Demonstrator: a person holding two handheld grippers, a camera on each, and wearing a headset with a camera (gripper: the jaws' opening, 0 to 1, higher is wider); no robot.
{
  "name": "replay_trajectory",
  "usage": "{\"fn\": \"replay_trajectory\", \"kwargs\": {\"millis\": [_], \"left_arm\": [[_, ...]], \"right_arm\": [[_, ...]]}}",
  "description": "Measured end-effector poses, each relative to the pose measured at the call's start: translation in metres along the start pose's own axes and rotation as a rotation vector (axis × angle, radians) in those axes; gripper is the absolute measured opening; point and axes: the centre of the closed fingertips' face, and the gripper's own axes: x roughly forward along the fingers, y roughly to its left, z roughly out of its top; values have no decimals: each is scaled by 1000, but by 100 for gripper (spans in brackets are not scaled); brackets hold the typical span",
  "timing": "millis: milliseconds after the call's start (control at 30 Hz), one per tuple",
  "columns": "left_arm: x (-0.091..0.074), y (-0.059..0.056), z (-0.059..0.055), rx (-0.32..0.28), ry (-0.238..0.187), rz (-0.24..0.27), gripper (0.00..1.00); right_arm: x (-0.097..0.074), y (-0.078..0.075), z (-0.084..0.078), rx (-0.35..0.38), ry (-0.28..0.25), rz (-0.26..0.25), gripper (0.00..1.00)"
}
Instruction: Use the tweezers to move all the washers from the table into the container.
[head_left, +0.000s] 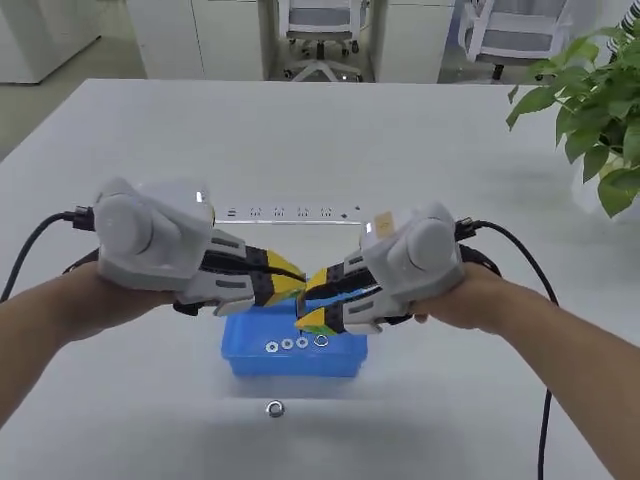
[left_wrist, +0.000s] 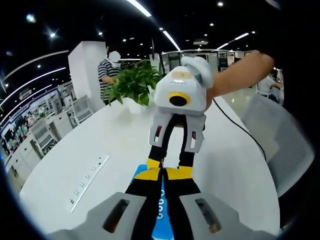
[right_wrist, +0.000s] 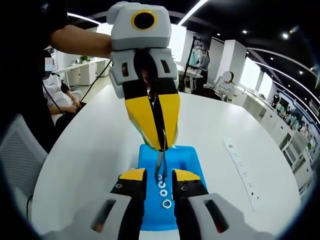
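The left claw (head_left: 290, 282) and the right claw (head_left: 312, 305) point at each other, almost tip to tip, above the blue rectangular plastic container (head_left: 293, 366). The container stands on the white surface (head_left: 300, 140), closer to the near edge than to the far edge.

In the right gripper view the left claw (right_wrist: 162, 144) comes in from above. Its two yellow jaws are pressed together on the thin metal tweezers (right_wrist: 161, 160), which hang from it with the points down over the container (right_wrist: 189, 155). The right claw (right_wrist: 159, 175) has its jaws a little apart, one on each side of the lower end of the tweezers. I cannot tell if they touch it. In the left gripper view the left claw (left_wrist: 164, 174) shows almost no gap, and the right claw (left_wrist: 170, 162) faces it closely.

Four small metal washers (head_left: 287, 344) lie in a row inside the container, near its near wall. They are seen also in the right gripper view (right_wrist: 163, 192), under the points of the tweezers. One single metal washer (head_left: 275, 408) lies on the surface near the container, on the side of the near edge and not touching it.

A long white power strip (head_left: 290, 213) lies beyond the container, toward the far edge. A green leafy plant (head_left: 590, 110) stands at the right edge.
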Motion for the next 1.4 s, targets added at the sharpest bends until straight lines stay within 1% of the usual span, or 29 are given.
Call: {"fn": "replay_trajectory", "kwargs": {"millis": [133,200,333,433,500,600,733,833,1000,1133,1233,1333,1400], "left_arm": [[-6,-9,1,-3,-1,0,5],[-9,-12,1,-6,-1,0,5],[-16,-18,0,-12,-2,5,5],[-20,-22,-2,-15,-2,6,5],[-23,-24,-3,-19,-4,9,5],[-27,-26,-3,-28,-12,15,5],[-30,-28,-3,-25,-13,25,5],[-34,-30,-1,-28,-19,24,5],[-38,-35,-2,-28,-19,22,5],[-41,-41,-7,-34,-18,16,5],[-41,-45,-12,-38,-13,16,5],[-41,-47,-17,-42,-14,23,5],[-41,-50,-20,-47,-11,19,5]], "right_arm": [[-5,8,1,15,0,-13,27],[-7,11,1,23,0,-18,29],[-13,17,2,43,-1,-37,34],[-15,21,1,50,2,-45,36],[-17,24,0,65,10,-50,41],[-20,28,-2,70,14,-55,43],[-24,33,-6,94,22,-74,51],[-28,36,-8,98,27,-81,53],[-35,41,-13,114,29,-106,59],[-39,48,-20,137,45,-119,65],[-41,51,-24,161,47,-129,70],[-43,54,-30,182,56,-145,77],[-44,56,-32,193,56,-150,79]]}}
